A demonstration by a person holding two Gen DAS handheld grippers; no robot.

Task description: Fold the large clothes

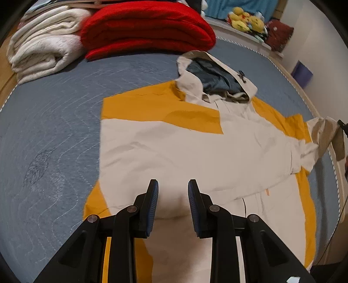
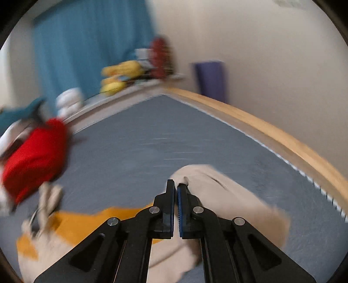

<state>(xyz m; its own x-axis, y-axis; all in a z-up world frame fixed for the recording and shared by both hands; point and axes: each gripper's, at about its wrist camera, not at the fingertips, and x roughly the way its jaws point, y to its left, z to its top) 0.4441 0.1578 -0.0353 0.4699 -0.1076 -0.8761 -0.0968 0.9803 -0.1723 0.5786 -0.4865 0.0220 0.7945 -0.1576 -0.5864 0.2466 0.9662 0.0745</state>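
Left gripper (image 1: 173, 185) released, jaws apart above one cream-and-yellow jacket (image 1: 174, 148) spread on the grey bed (image 1: 54, 122). Right gripper (image 2: 176, 185) clenched on its cream sleeve (image 2: 228, 196). Far left: one red blanket (image 1: 145, 28), one cream blanket (image 1: 43, 43). No readable writing.

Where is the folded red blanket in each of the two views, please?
Left wrist view: the folded red blanket lies at top centre, beside the cream blanket.
Right wrist view: it is at the left edge, blurred.
Shared landmark: the yellow plush toys on the ledge.
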